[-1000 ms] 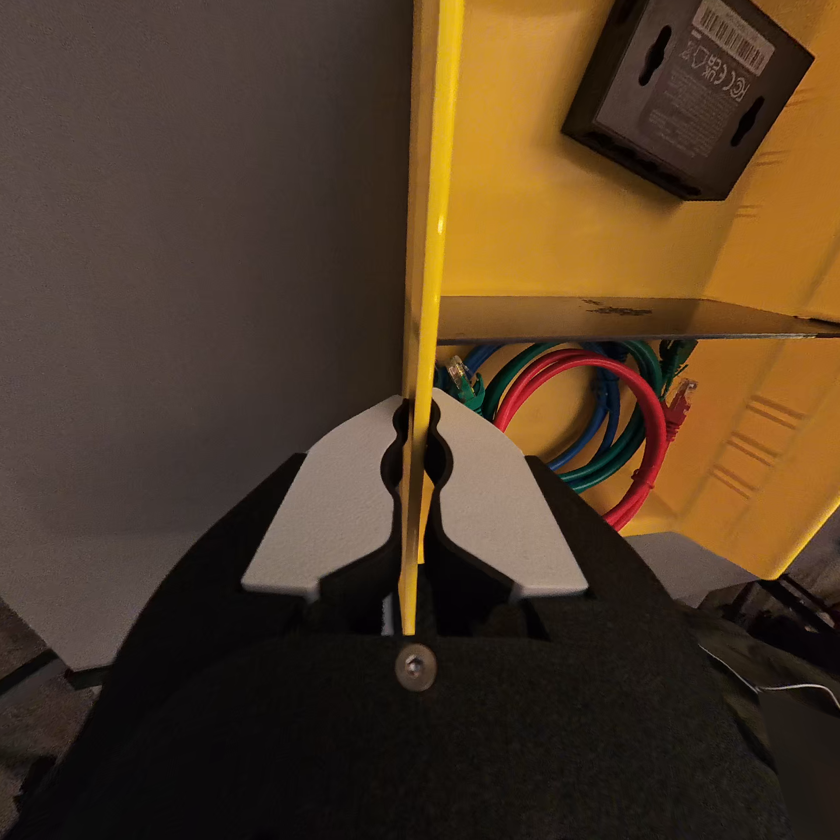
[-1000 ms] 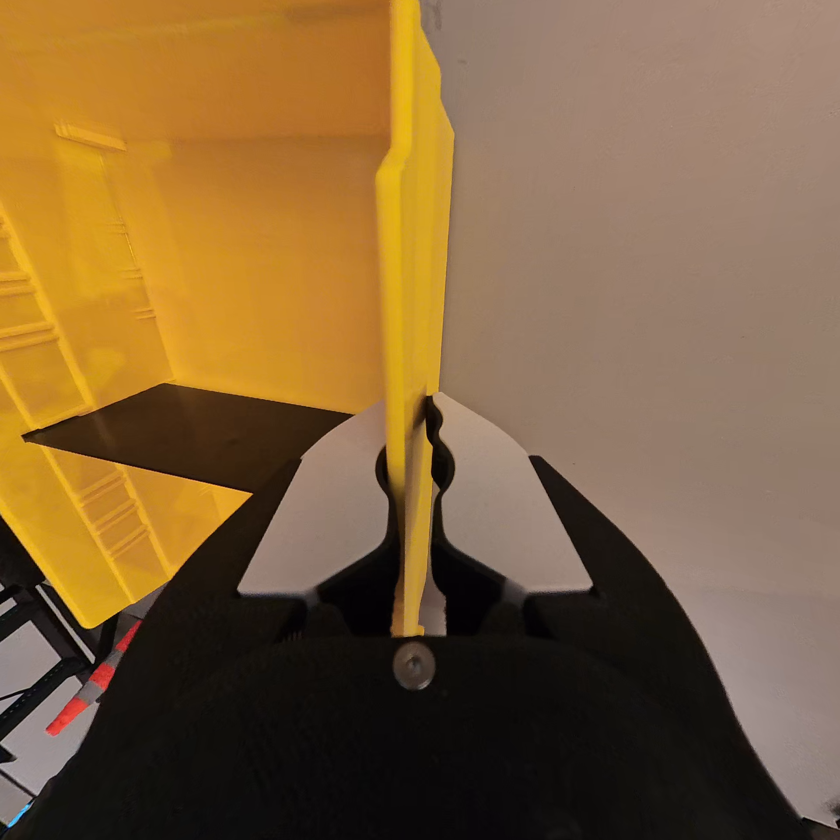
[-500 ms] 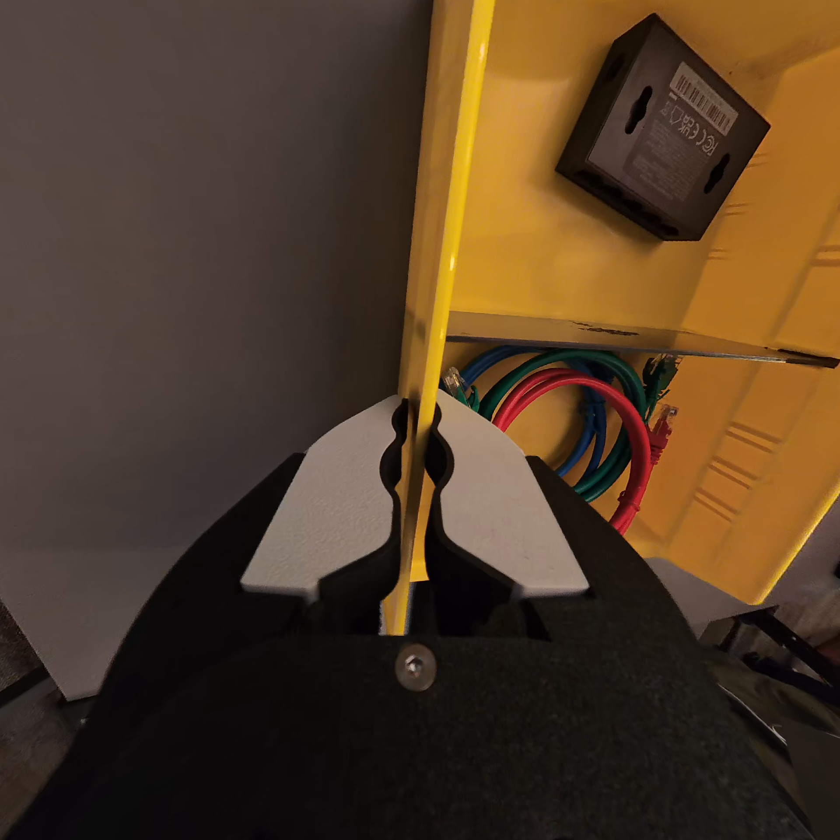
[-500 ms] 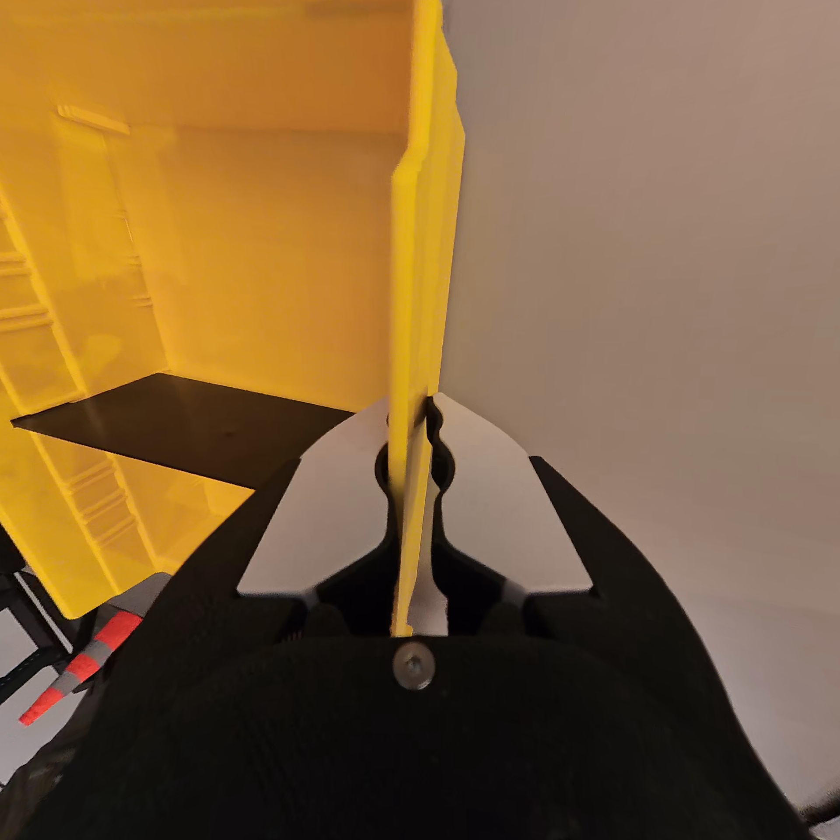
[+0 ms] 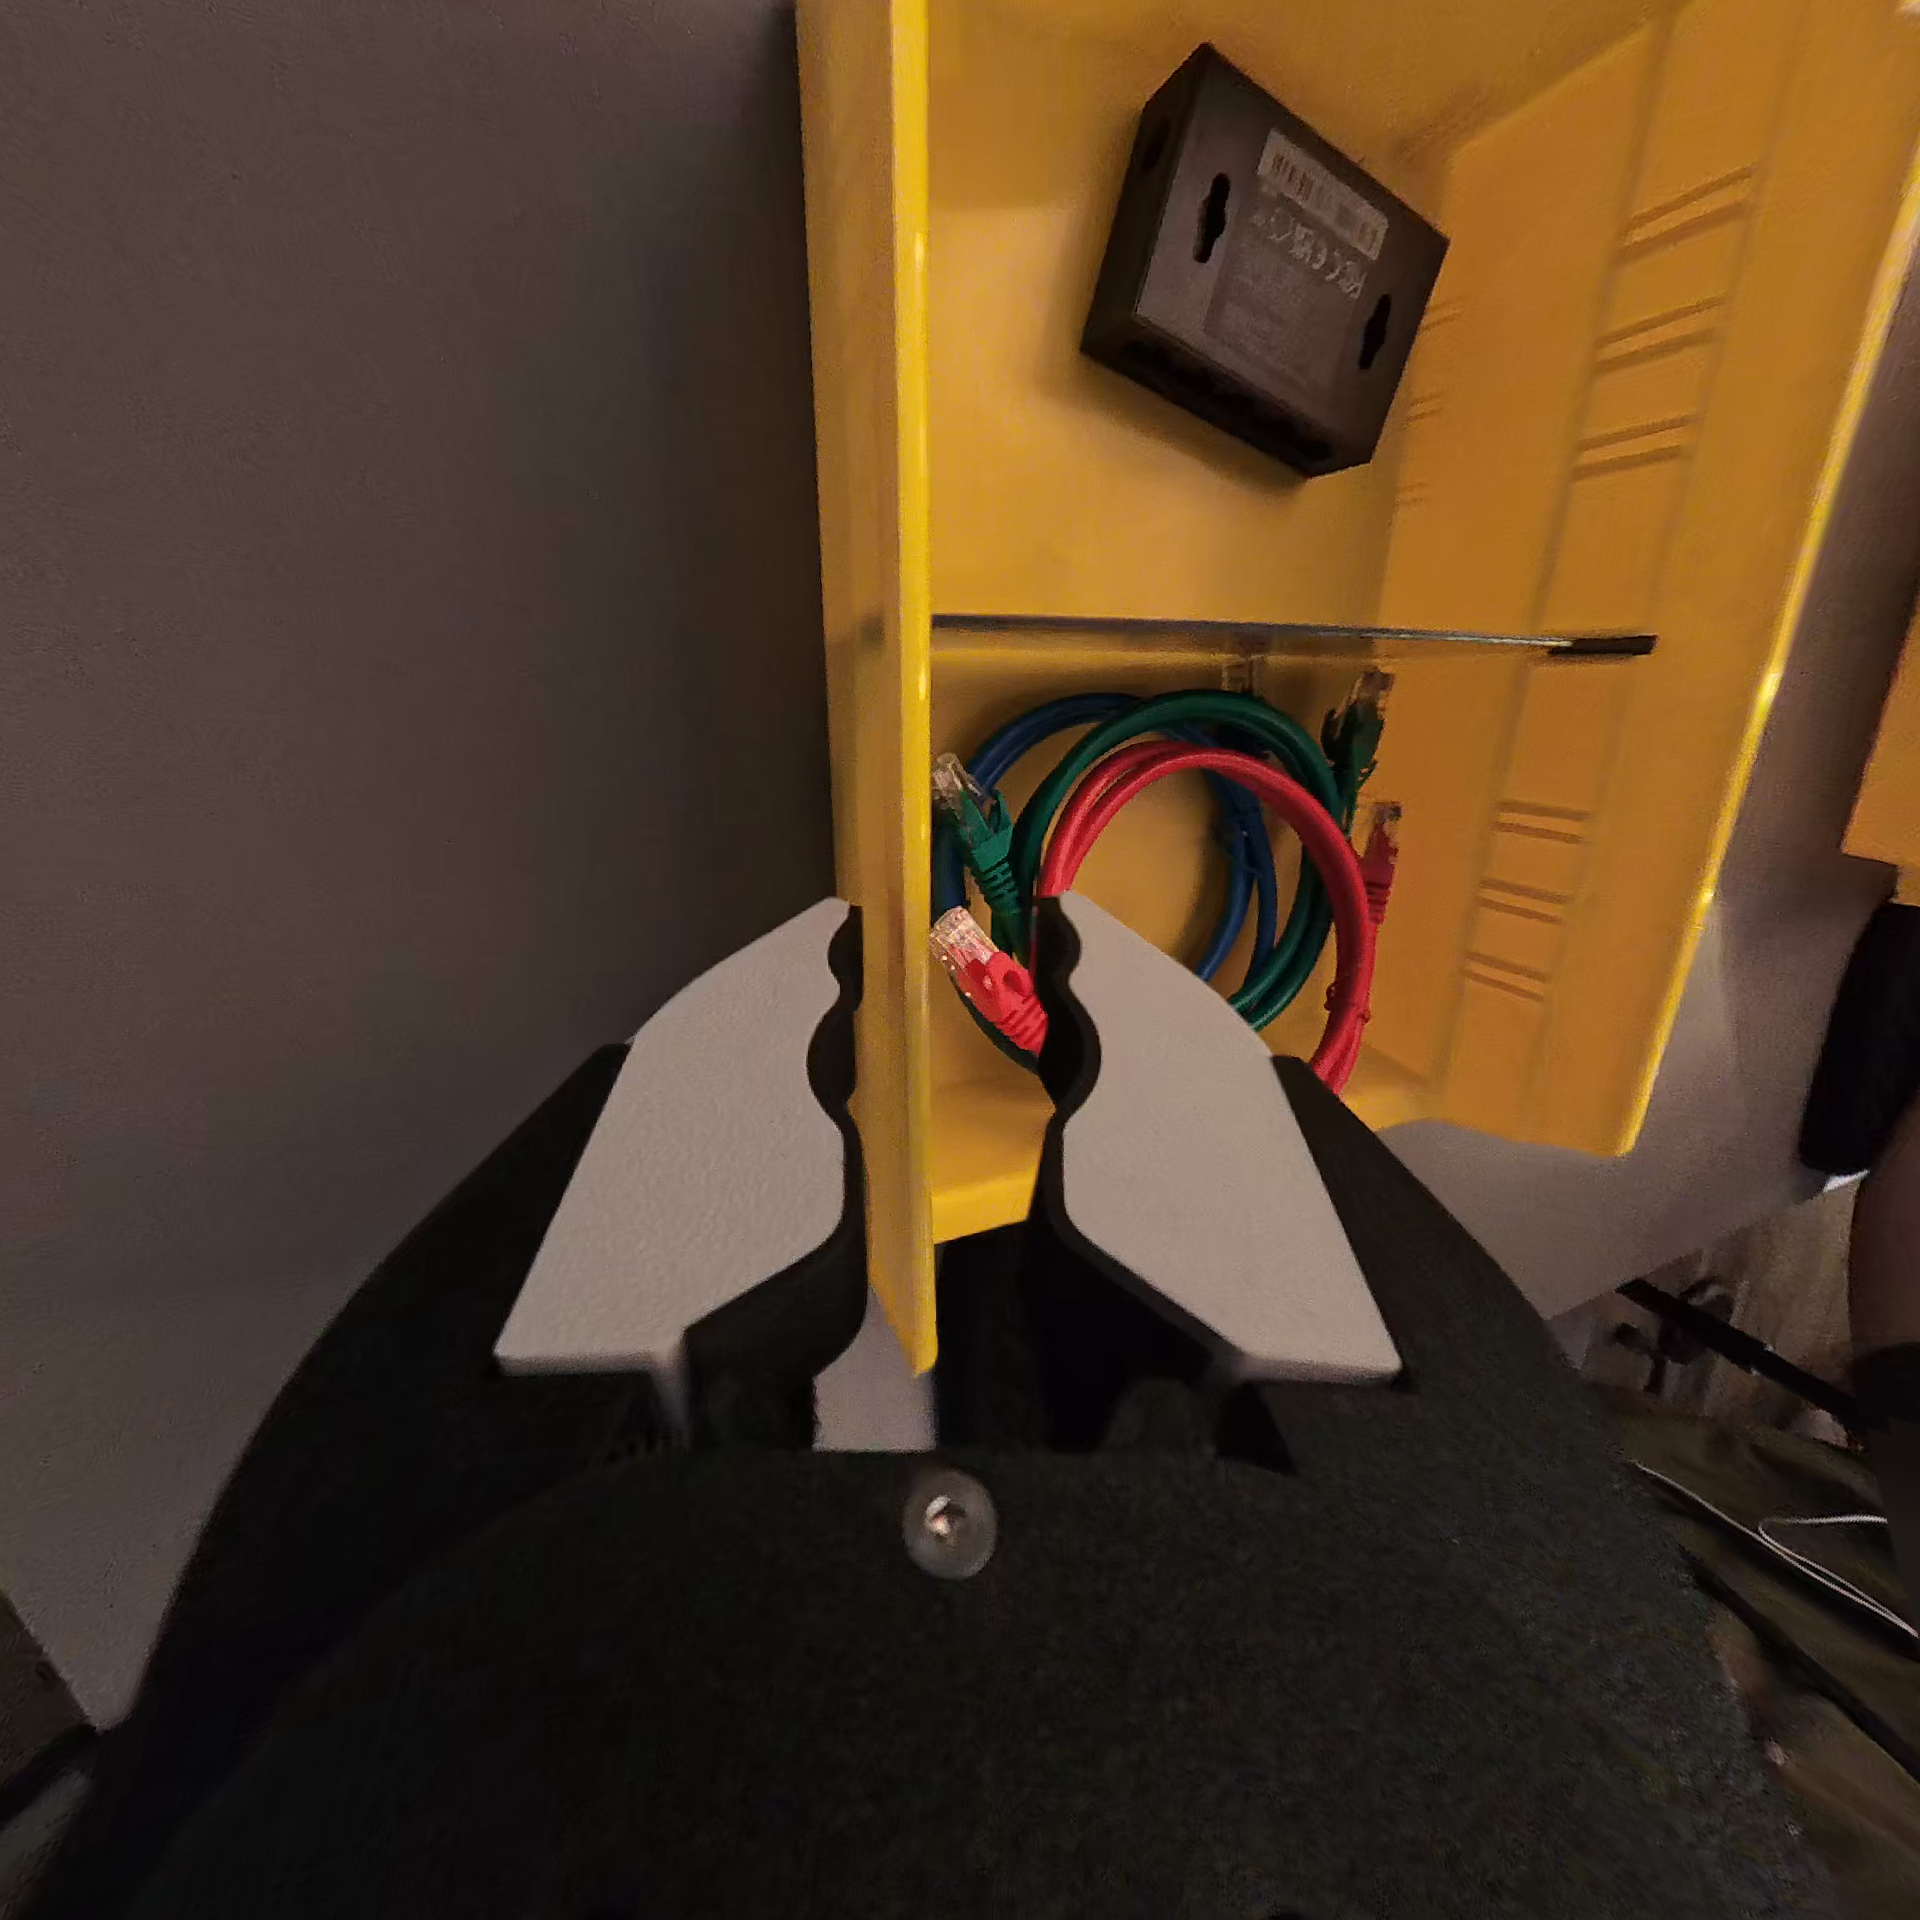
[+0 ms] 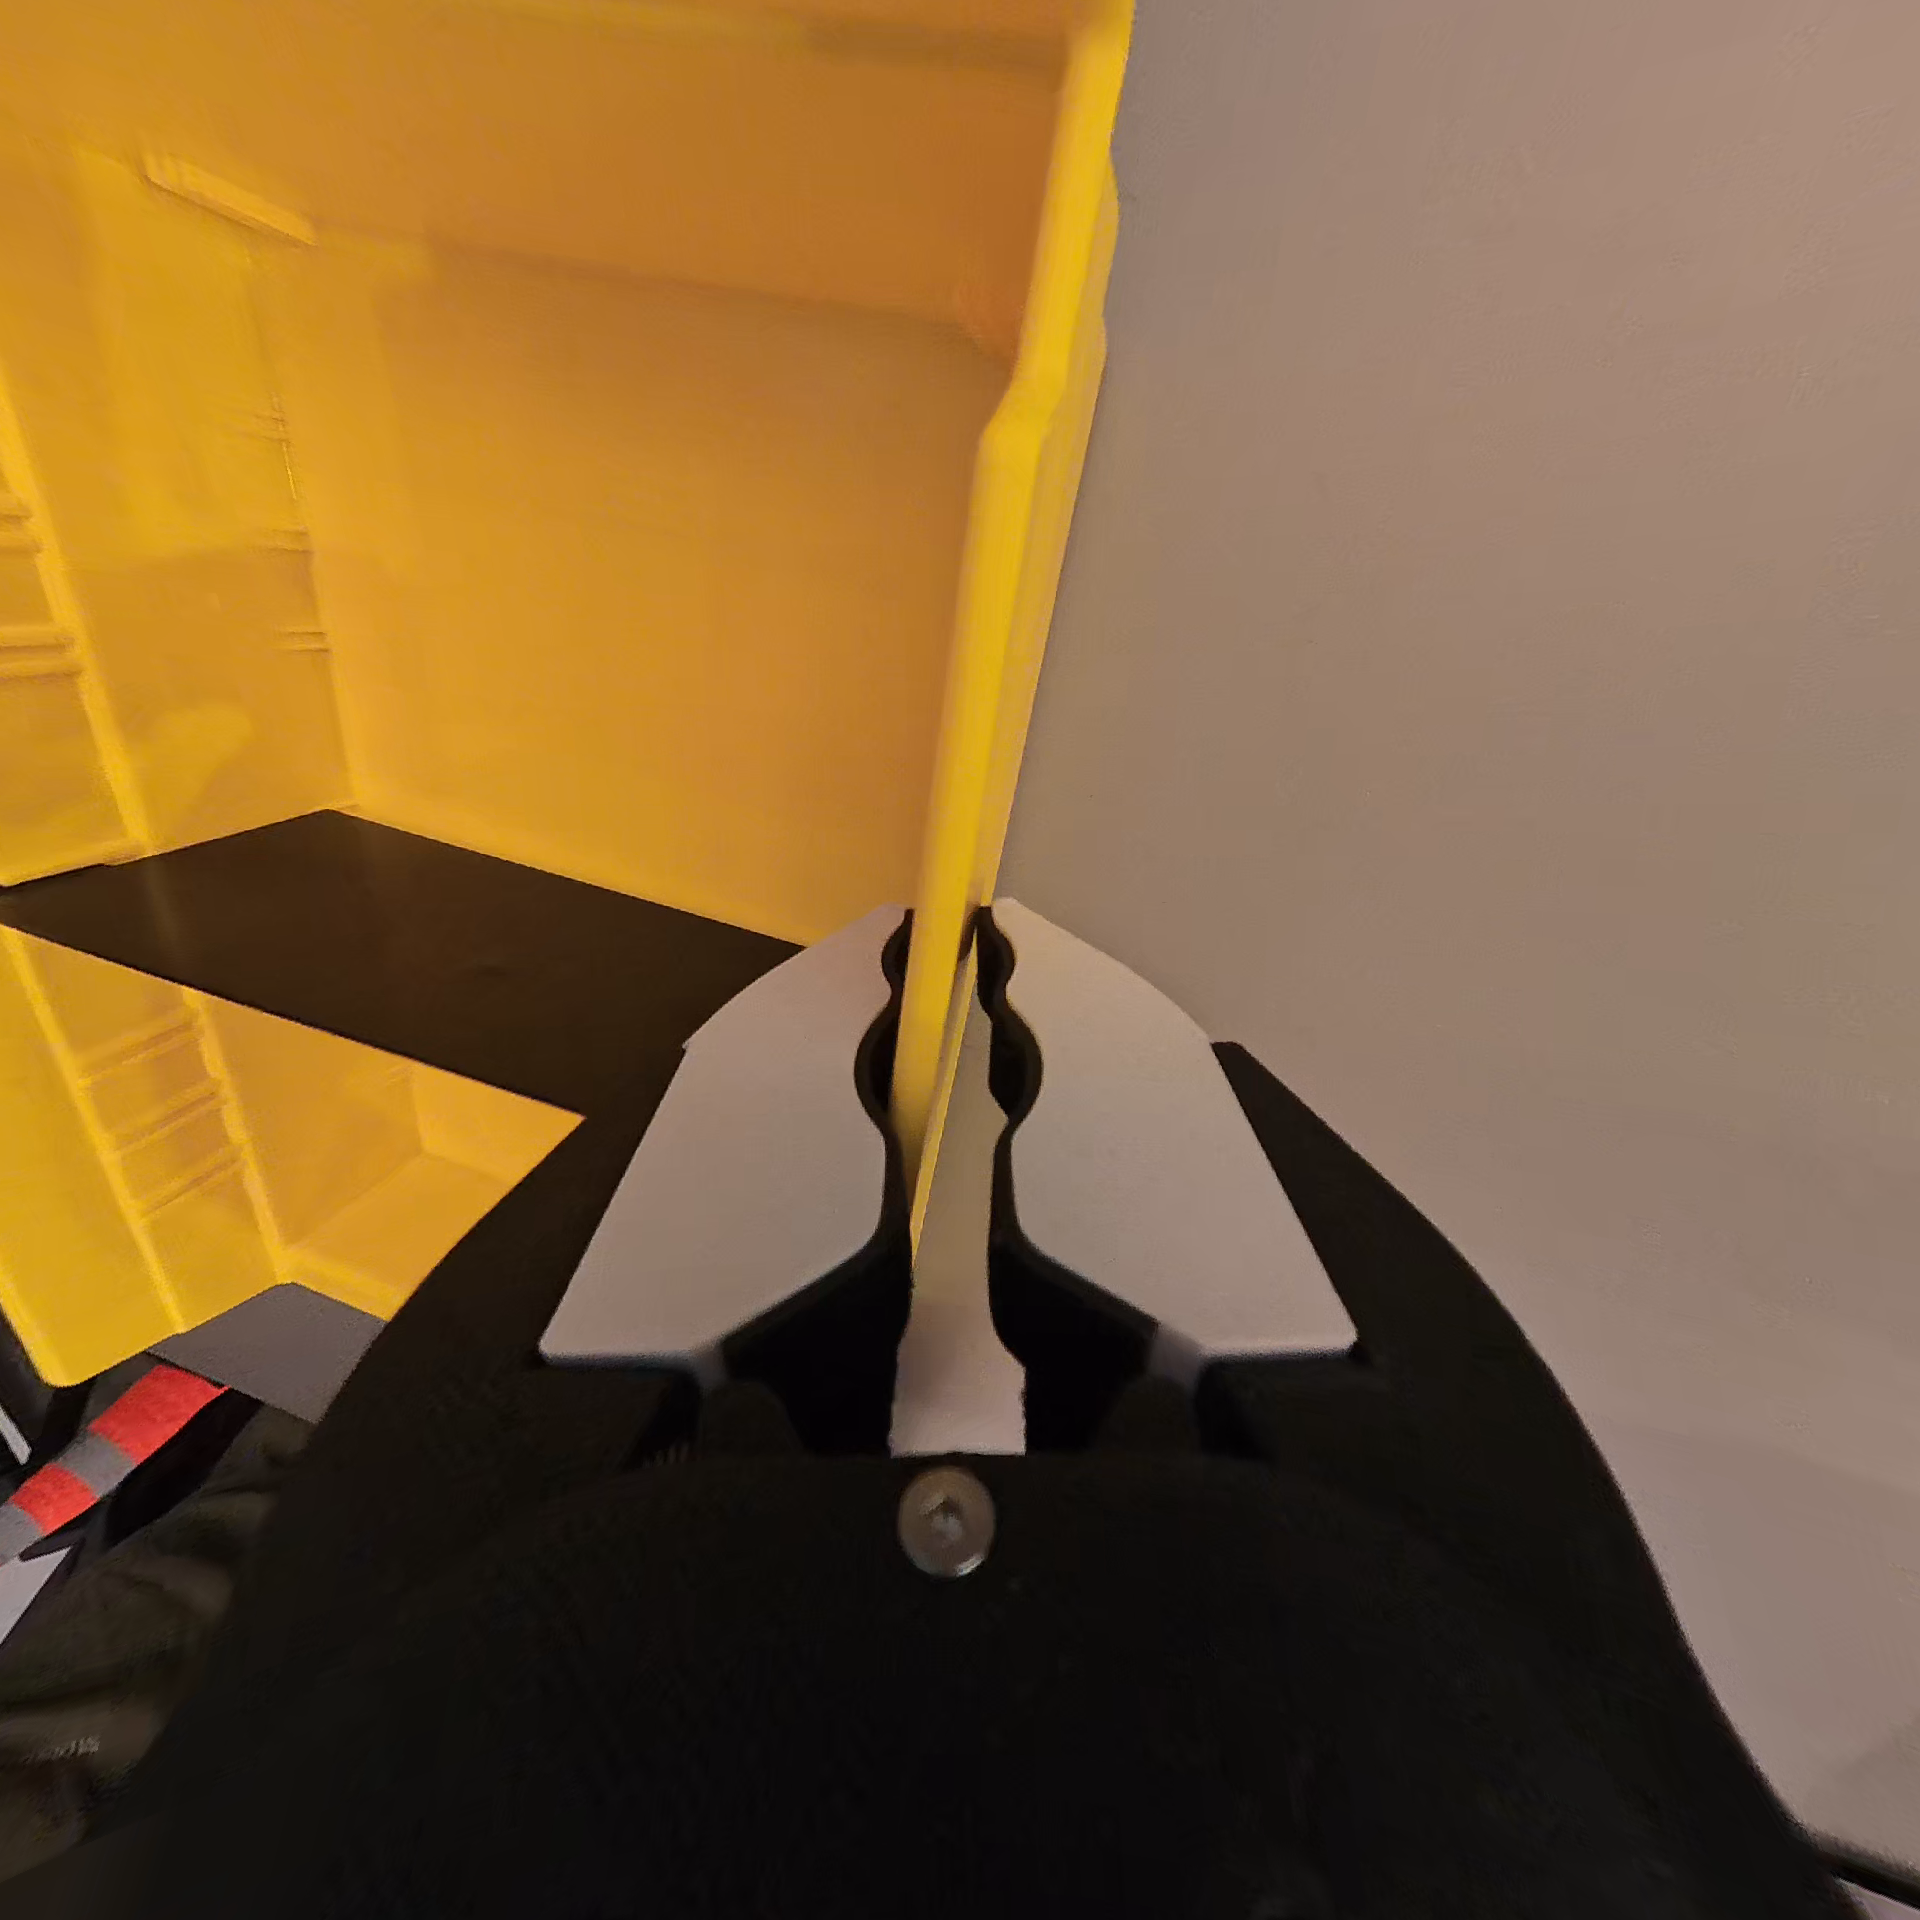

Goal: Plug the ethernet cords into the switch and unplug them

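A black switch (image 5: 1262,260) lies label side up in the far compartment of a yellow bin (image 5: 868,520). Coiled red (image 5: 1340,883), green (image 5: 1174,717) and blue (image 5: 1257,862) ethernet cords lie in the near compartment, behind a black divider (image 5: 1247,627). A red plug (image 5: 982,971) shows between my left fingers. My left gripper (image 5: 945,914) is open and straddles the bin's left wall. My right gripper (image 6: 943,920) is shut on the bin's right wall (image 6: 1049,520). The right wrist view shows the divider (image 6: 416,935) but no cords or switch.
The bin rests on a pale flat surface (image 5: 364,623) that also shows in the right wrist view (image 6: 1507,727). Dark clutter and thin wires (image 5: 1766,1455) lie beyond the surface's edge at the right. A red and grey striped strip (image 6: 125,1423) lies at the lower left. Tip to tip, the grippers are about 70 centimetres apart. It is some 5 centimetres from my left tips to the red plug (image 5: 982,971). The black switch (image 5: 1262,260) is about 15 centimetres from my left fingertips.
My left gripper has opened off the bin's left wall, which it was clamping before. The bin has shifted in both views. My right gripper still clamps the right wall.
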The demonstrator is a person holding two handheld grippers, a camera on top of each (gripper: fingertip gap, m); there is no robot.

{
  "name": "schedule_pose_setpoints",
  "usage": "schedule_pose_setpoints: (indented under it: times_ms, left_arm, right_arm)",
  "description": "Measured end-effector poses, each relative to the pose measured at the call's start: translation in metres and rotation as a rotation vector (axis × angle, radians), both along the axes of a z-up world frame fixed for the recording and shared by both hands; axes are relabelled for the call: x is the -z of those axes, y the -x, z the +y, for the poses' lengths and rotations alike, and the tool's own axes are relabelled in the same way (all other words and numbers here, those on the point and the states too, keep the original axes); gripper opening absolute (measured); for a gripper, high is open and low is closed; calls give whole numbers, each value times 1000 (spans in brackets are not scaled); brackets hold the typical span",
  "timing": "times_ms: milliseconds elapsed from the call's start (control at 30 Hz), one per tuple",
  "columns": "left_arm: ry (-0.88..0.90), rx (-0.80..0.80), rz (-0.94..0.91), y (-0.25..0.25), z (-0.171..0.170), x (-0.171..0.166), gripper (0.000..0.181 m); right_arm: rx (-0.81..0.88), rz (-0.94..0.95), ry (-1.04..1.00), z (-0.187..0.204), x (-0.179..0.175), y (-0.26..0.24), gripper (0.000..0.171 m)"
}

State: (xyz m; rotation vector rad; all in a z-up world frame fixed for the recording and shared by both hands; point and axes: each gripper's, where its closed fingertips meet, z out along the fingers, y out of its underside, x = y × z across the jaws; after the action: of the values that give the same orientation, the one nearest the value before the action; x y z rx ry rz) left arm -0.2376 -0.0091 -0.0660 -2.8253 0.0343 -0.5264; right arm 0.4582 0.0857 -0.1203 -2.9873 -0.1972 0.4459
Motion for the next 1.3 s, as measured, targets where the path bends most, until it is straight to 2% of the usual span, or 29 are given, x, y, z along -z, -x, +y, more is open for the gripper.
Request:
schedule_pose_setpoints:
  times_ms: [200, 333, 467, 567, 700, 767, 933, 1000, 1100, 1167, 1300]
  left_arm:
    - [-162, 33, -62, -3, 1, -37, 37]
    - [-354, 39, -64, 3, 5, -72, 37]
    - [-591, 123, -48, -9, 4, -106, 40]
    - [-725, 237, -49, -34, -11, -119, 46]
    - [-788, 399, -21, -70, -45, -103, 53]
    - [-812, 444, 41, -77, -57, -89, 54]
    - [-874, 536, 96, -84, -71, -73, 55]
    - [-803, 632, 102, -89, -84, -55, 60]
    - [-792, 768, 223, -91, -95, -30, 55]
    - [-746, 854, 254, -97, -102, -12, 54]
    - [-656, 954, 228, -108, -106, 9, 47]
  right_arm:
    - [3, 19, -45, 0, -14, -3, 13]
    - [34, -20, -124, -2, -39, -9, 8]
    - [74, -51, -273, -4, -82, -12, 6]
    - [67, -39, -497, -3, -133, -2, 6]
    - [-5, 71, -929, -7, -222, 38, 8]
    - [-69, 118, -1171, -18, -264, 62, 17]
    - [-315, 137, -1636, -54, -304, 127, 37]
    - [-373, 195, -1695, -67, -310, 154, 38]
    - [-482, 440, -1640, -96, -319, 200, 51]
    - [-565, 574, -1623, -118, -329, 225, 52]
    - [-627, 661, -1631, -131, -346, 252, 50]
